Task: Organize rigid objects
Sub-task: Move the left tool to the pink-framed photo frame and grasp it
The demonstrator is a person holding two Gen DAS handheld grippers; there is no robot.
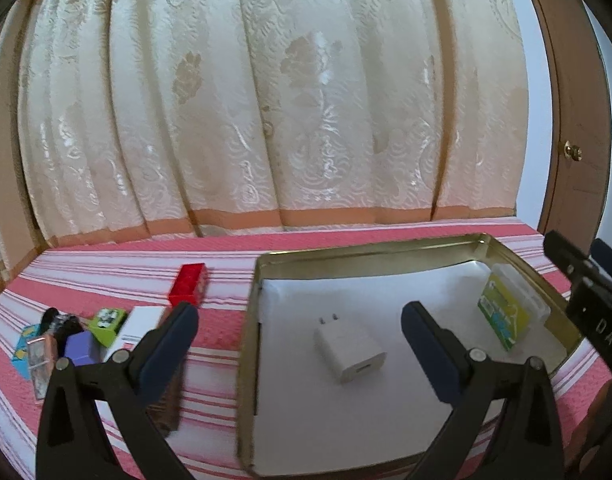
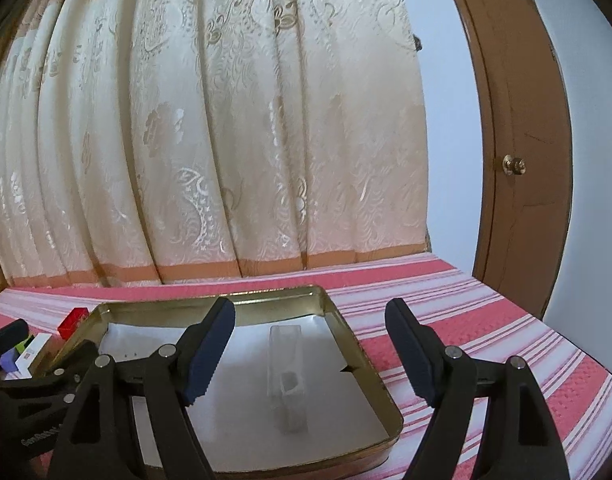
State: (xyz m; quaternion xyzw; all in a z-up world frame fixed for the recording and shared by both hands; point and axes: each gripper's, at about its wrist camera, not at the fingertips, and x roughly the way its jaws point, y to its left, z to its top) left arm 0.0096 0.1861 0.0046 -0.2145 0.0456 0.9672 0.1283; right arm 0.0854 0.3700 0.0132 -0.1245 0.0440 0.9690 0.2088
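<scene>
Both grippers hang over the tin with nothing between their fingers: the left gripper has its jaws spread wide, and the right gripper has its jaws well apart too.

Nearest in the left wrist view, the white charger plug lies on the paper lining of the gold metal tin, prongs toward twelve o'clock. At two o'clock from it, a yellow-green card case leans against the tin's right wall. In the right wrist view a clear plastic case lies in the tin — probably the same case seen from its other side, though I cannot be sure.

Outside the tin, at nine to ten o'clock, the unsorted things wait: a white box, a purple block, a green box and, farther on, a red brick.

The risk, I judge, is in the pile: those pieces touch one another, so wide jaws could close on two at once or shove a neighbour off — and the left finger sits just beside the tin's wall, which a careless swing could nudge.

The surface is a red-and-white striped cloth; behind it hangs a cream brocade curtain, with a brown door at three o'clock.
</scene>
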